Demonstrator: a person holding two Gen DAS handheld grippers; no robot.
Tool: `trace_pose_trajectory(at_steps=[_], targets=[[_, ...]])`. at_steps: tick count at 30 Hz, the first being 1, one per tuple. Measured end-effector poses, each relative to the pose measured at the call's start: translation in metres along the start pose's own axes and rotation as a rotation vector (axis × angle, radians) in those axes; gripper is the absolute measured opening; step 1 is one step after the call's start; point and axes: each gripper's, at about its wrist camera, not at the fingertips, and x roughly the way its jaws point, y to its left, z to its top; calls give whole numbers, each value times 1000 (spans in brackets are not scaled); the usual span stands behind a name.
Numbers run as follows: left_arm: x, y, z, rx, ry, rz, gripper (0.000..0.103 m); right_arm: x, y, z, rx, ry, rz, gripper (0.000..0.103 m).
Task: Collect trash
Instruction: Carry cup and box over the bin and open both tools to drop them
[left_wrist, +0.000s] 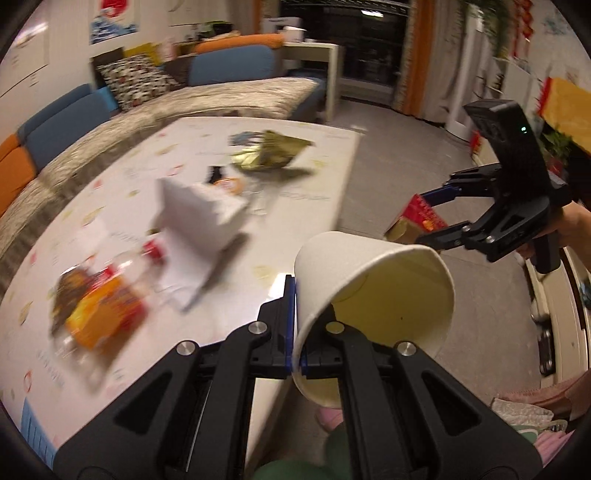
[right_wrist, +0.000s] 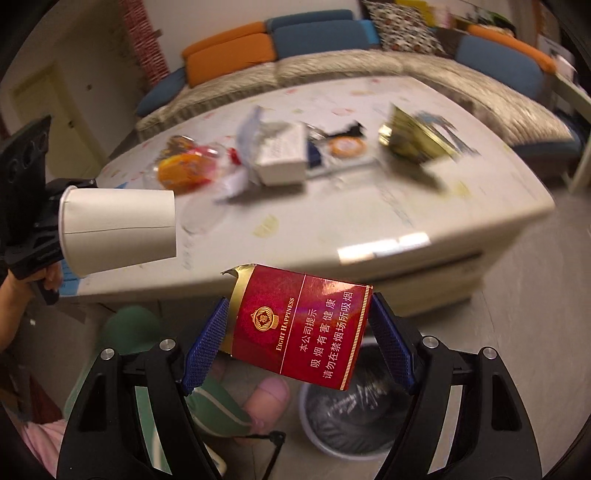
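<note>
- The sofa (right_wrist: 332, 70), with orange and blue cushions and a grey throw, curves round the far side of my white surface (left_wrist: 207, 147).
- The surface carries a blurred scatter of trash: a white box (left_wrist: 201, 212) near the middle, a gold-green foil wrapper (left_wrist: 271, 153) toward the far end, an orange packet (left_wrist: 105, 314) with clear plastic at the near end, and a small orange-lidded round thing (left_wrist: 231, 184) just behind the box.
- A trash bin (right_wrist: 347, 413) with a dark liner stands on the floor, directly below my right tool in its own view.
- My left tool (left_wrist: 297, 325) is clamped tight on the wall of a white paper cup (left_wrist: 373, 291), one finger outside and one inside the rim; the cup is held off the near edge of the surface, lying sideways with its mouth toward the camera.
- My right tool (right_wrist: 299, 332) grips a red cigarette pack (right_wrist: 299, 325) with a torn gold top; the blue pads press on its two sides, and it hangs over the bin, clear of the surface.
- A pink slipper toe (right_wrist: 269, 395) shows beside the bin.
</note>
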Motion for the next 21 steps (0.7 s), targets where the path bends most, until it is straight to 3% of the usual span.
trace_pose_trajectory(at_steps=[4,11,16,21], targets=[[53,-48,17,56,65,-114,1,12,-52,-45,120,49,-34,76],[161,-114,8,159,261,-217,1,68,-127,-125,355,174,-39,76],[224,-139,-5,217,392,-249,1,105,-152,-163,414,242,-32,77],[276,-145,-17,245,499,-235,1,131,-166,-186,424,291,-53,77]])
